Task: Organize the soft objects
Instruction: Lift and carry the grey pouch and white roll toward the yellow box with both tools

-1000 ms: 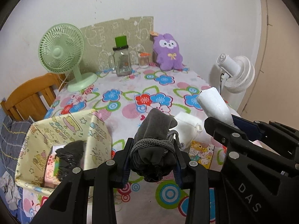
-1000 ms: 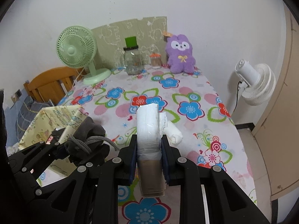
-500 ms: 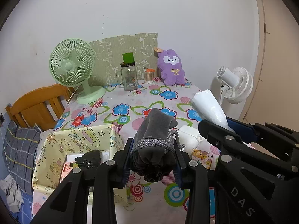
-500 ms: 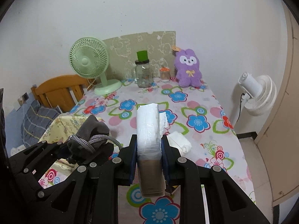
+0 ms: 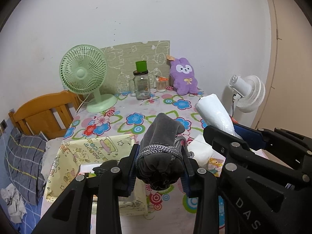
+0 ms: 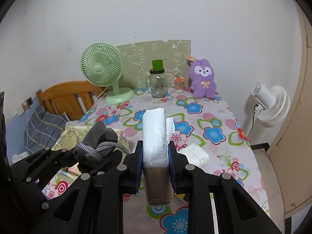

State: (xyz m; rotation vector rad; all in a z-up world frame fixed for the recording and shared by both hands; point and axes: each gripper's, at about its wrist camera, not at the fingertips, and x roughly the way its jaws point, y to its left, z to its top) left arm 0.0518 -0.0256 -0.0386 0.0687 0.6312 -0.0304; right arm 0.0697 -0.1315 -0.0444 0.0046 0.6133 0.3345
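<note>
My left gripper (image 5: 159, 165) is shut on a grey drawstring pouch (image 5: 161, 142), held above the table's front left; the pouch also shows in the right wrist view (image 6: 97, 142). My right gripper (image 6: 155, 159) is shut on a white plastic-wrapped pack (image 6: 155, 132) with a brown lower end, held upright beside the left gripper; it shows in the left wrist view (image 5: 214, 115). A yellow cartoon-print fabric box (image 5: 93, 150) stands at the table's front left, below and left of the pouch, with a black item and packets inside.
On the flowered tablecloth (image 6: 204, 117) lie a white folded cloth (image 6: 193, 153) and a cartoon packet (image 5: 213, 163). At the back stand a green fan (image 5: 85, 78), a glass jar (image 5: 141, 85), a purple plush (image 5: 184, 78). A white fan (image 6: 271, 105) stands right, a wooden chair (image 5: 44, 113) left.
Both grippers have risen and drawn back from the table with their loads still held. The table and the yellow box now look lower and farther away.
</note>
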